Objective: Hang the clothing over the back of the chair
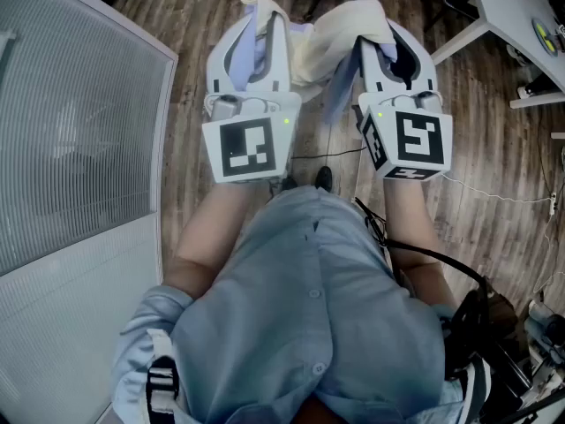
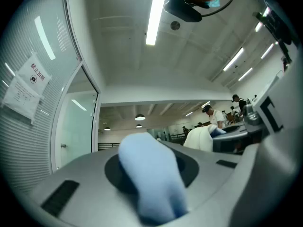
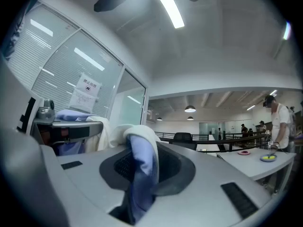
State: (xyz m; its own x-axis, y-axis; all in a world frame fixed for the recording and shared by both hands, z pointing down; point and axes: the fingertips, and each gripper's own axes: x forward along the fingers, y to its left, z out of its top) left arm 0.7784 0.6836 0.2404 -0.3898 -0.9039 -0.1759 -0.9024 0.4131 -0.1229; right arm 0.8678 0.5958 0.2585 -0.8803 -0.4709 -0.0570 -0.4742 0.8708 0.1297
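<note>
A: Count, pose?
B: One garment [image 1: 340,25], probably a shirt, strung between my two grippers. Left gripper [image 1: 259,26] and right gripper [image 1: 388,51] each clamp a fold. Both out front, side by side, about level.

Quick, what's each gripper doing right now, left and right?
Left gripper: closed on a light blue fold of the clothing.
Right gripper: closed on the same clothing, blue and cream fabric between its jaws.
</note>
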